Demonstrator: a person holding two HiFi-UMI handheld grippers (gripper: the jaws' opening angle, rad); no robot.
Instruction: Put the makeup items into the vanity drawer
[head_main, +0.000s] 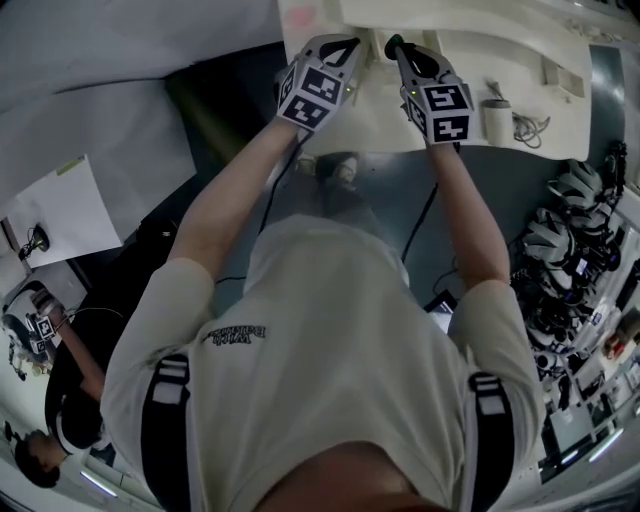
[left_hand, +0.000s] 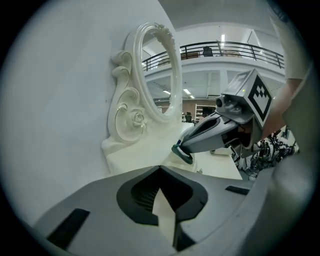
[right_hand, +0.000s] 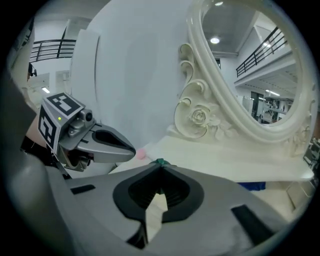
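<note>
Both pairs of jaws are pressed together with nothing between them. The left gripper (left_hand: 160, 167) shows its tips meeting over bare counter, and the right gripper (right_hand: 160, 163) has its green tips touching. The two hang close together, side by side, above the white vanity counter (head_main: 400, 125) and point toward the ornate mirror (right_hand: 200, 117) at the far side.

Of the makeup, only a small pink item (right_hand: 141, 153) shows. It lies on the counter at the far left, near the left gripper's tip, and I cannot tell what it is. A white cup-like thing (head_main: 497, 118) stands to the right, well apart. The vanity drawer appears in no view; it most likely sits under the counter's near edge, hidden by the person's arms.

The step in hand looks like the approach, with nothing yet picked up or opened. To do it well, one gripper should spread its jaws before it reaches the pink item. It should then come down with a jaw on each side rather than poke the item with shut tips. The other gripper should first find and pull the drawer, so the item has somewhere to go.
</note>
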